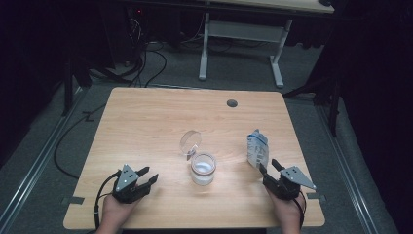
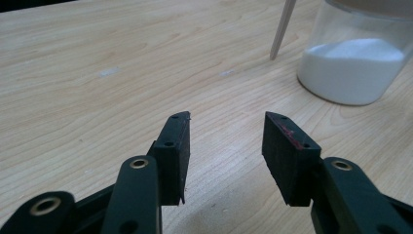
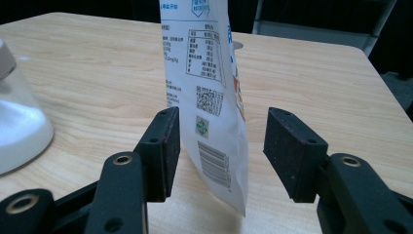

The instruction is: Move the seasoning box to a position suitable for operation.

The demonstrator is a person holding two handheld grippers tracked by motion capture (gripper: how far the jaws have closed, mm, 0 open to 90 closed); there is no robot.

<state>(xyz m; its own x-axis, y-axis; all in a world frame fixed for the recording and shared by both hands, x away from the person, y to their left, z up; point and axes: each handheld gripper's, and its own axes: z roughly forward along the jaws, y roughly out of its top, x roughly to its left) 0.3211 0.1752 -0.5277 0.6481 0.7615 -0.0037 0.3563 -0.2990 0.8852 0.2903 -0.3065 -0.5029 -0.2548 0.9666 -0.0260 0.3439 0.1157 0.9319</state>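
Pouch [image 1: 256, 150]: white and blue printed bag, standing upright on the wooden table [image 1: 146, 126], right of centre in the high view. In the right gripper view I see it [image 3: 209, 97] between my jaws, its barcode side towards the camera. The left pad looks just beside it or touching, I cannot tell which; the right pad stands clear of it.

Right gripper [image 1: 269, 167]: lower right of the high view, jaws wide, gripping nothing.

Left gripper [image 1: 149, 175]: lower left of the high view, jaws well apart over bare wood, nothing between them [image 2: 226, 141].

Jar [image 1: 203, 168]: clear, part-filled with white powder, centre of the high view, well apart from both grippers.

Lid [image 1: 190, 142]: clear round disc, tilted on edge just behind the jar.
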